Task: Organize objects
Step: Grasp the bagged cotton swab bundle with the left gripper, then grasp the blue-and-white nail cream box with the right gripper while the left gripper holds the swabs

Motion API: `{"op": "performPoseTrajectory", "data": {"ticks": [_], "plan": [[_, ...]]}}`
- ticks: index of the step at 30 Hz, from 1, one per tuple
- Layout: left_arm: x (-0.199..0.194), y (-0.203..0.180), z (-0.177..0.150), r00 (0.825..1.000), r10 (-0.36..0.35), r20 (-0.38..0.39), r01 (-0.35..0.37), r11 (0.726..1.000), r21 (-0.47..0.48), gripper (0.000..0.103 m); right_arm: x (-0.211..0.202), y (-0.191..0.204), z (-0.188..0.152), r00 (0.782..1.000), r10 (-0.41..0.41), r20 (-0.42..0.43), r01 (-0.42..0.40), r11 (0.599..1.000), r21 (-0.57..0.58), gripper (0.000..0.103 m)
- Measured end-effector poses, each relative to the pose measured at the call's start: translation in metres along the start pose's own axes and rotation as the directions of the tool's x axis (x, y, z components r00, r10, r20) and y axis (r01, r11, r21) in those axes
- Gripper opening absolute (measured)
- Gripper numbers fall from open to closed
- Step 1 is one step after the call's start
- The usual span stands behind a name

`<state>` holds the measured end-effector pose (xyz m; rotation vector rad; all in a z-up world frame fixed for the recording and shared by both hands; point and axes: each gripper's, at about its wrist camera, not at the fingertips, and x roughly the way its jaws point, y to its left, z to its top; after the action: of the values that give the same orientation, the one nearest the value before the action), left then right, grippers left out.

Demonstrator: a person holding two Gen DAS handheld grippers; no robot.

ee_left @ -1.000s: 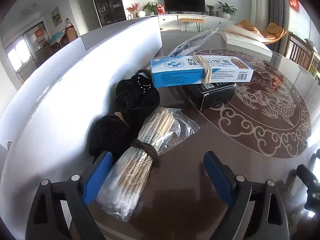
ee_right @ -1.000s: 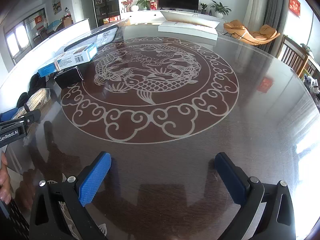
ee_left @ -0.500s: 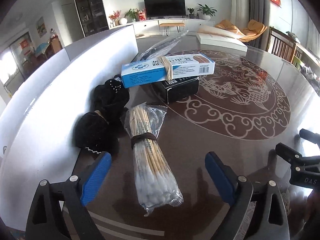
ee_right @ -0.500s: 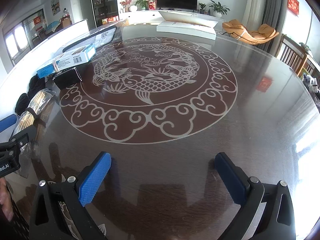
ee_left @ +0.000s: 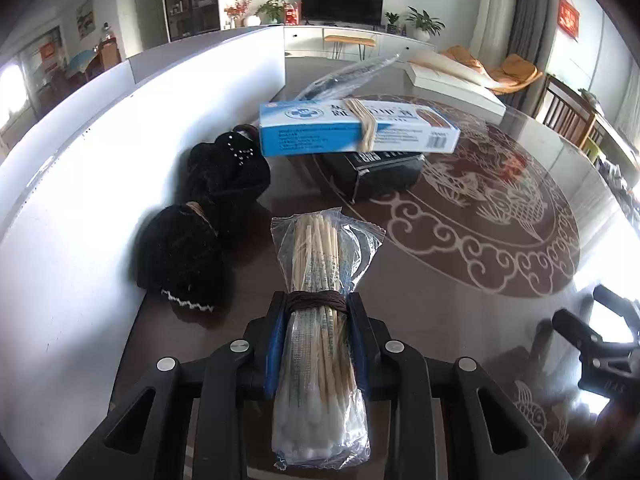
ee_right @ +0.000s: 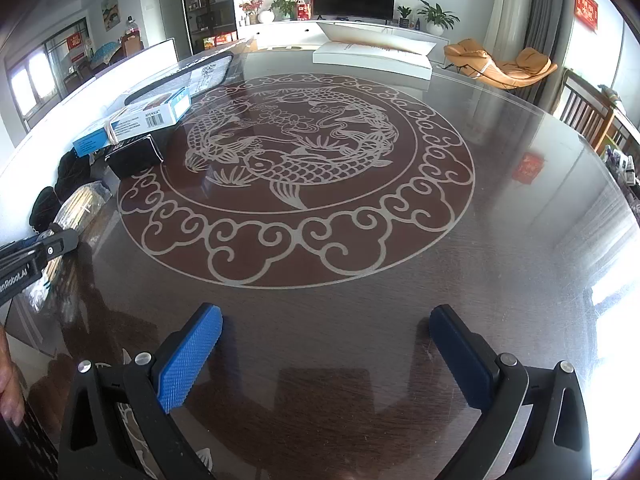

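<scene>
Left wrist cam: left gripper [ee_left: 316, 320] just clamped down on the bag of cotton swabs [ee_left: 318, 344], blue pads squeezing it from both sides right by the brown band [ee_left: 316, 302] wrapped round the middle. Cotton tips point back toward the cam, wooden stick ends fan out fwd inside the clear plastic. Bag lies on the dark glass table [ee_left: 420, 300] w/ the koi + cloud pattern. Just left of the bag there's two black fuzzy bundles [ee_left: 180, 256], one behind the other, up against a white wall panel [ee_left: 80, 184]. Further back a blue medicine box [ee_left: 356, 128] w/ a rubber band around it sits on top of a black box [ee_left: 380, 170], and behind those a clear flat pouch [ee_left: 352, 74]. Right gripper [ee_left: 596, 336] pokes in at the right edge; can't tell its jaws from here.

Right wrist cam: right gripper [ee_right: 326, 340] is spread wide, nothing btwn the blue pads, hanging over bare table in front of the koi design. Far left you can see the left gripper [ee_right: 36, 254] over the swab bag [ee_right: 78, 208], w/ the blue box [ee_right: 132, 122] on the black box [ee_right: 134, 156] beyond it. Bit of a person's hand [ee_right: 8, 384] at the left edge.
</scene>
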<state>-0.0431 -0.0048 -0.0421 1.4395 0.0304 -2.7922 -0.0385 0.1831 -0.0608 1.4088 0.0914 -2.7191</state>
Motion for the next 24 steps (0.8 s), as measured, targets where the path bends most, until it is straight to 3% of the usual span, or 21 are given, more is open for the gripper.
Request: {"op": "performPoseTrajectory", "data": {"ticks": [3,5,6,7,8,13,16,24], "plan": [[-0.008,-0.014,-0.010,0.999,-0.031,-0.014,0.032,0.998,0.060,0.030,0.000,0.000,0.000,1.000,-0.003,0.000,0.003,1.000,0.004,0.103],[-0.010,-0.022,-0.013,1.000,-0.011,-0.007,0.012,0.995,0.095,0.035,0.000,0.000,0.000,1.000,-0.004,0.000,0.004,1.000,0.005,0.103],[-0.010,-0.025,-0.013,1.000,0.012,0.001,-0.012,0.994,0.106,0.046,0.000,0.000,0.000,1.000,-0.004,0.000,0.004,1.000,0.005,0.103],[-0.008,-0.026,-0.012,1.000,0.028,0.002,-0.028,0.994,0.106,0.065,0.000,0.000,0.000,1.000,-0.004,0.000,0.004,1.000,0.005,0.103],[-0.007,-0.025,-0.012,0.999,0.032,-0.004,-0.031,0.995,0.098,0.073,0.000,0.000,0.000,1.000,-0.003,0.000,0.003,1.000,0.005,0.103],[0.002,-0.010,-0.008,0.999,0.020,-0.040,-0.019,1.000,0.019,0.096,0.000,0.000,0.000,1.000,-0.003,0.000,0.003,1.000,0.005,0.103],[0.005,-0.006,-0.010,0.998,0.033,-0.046,-0.033,0.999,-0.001,0.103,0.000,0.000,0.000,1.000,-0.003,0.000,0.003,1.000,0.005,0.103],[0.004,-0.003,-0.012,0.999,0.035,-0.025,-0.035,0.999,-0.006,0.103,0.000,0.000,0.000,1.000,-0.003,0.000,0.003,1.000,0.004,0.103]]}}
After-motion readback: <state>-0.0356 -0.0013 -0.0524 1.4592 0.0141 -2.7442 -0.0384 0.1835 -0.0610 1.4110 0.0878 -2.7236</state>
